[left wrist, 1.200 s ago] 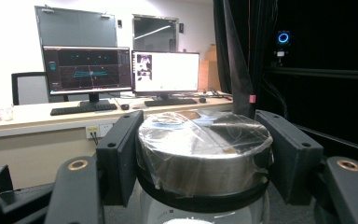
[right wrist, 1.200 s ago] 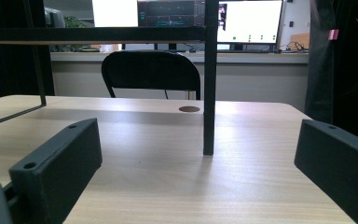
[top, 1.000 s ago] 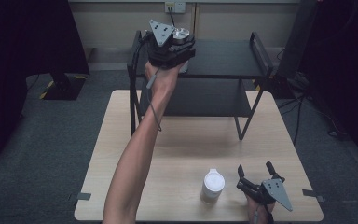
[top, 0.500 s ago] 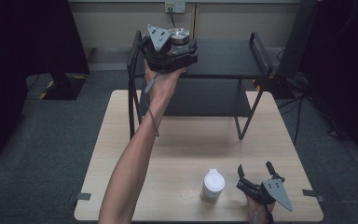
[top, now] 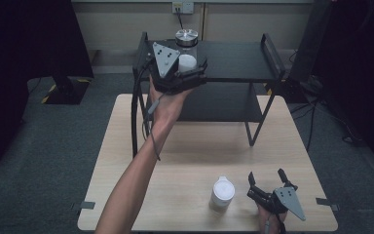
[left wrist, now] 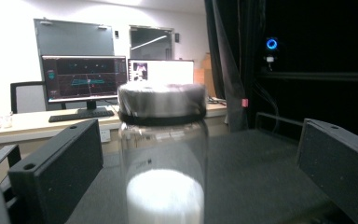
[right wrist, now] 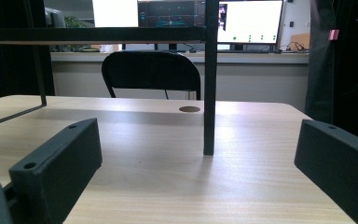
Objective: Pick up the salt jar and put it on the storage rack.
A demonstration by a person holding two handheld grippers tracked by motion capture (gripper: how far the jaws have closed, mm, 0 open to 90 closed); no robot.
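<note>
A glass jar with a silver lid (top: 186,36) stands at the back of the black rack's top shelf (top: 238,59). My left gripper (top: 189,58) is held just in front of it, open, and the jaws touch nothing. In the left gripper view the jar (left wrist: 163,140) stands upright beyond the wide jaws. A blurred white round object (left wrist: 164,198) sits low between them; in the high view it is a white disc (top: 187,62). My right gripper (top: 266,174) rests open on the table's near right, with bare wood between its jaws (right wrist: 198,140).
A white-lidded jar (top: 222,191) stands on the wooden table (top: 190,151), just left of the right gripper. The rack's lower shelf (top: 224,105) and legs stand over the table's far half. One rack leg (right wrist: 209,93) rises ahead of the right gripper.
The left gripper has drawn back toward the person, away from the silver-lidded jar, which stays on the top shelf. The right gripper has not moved.
</note>
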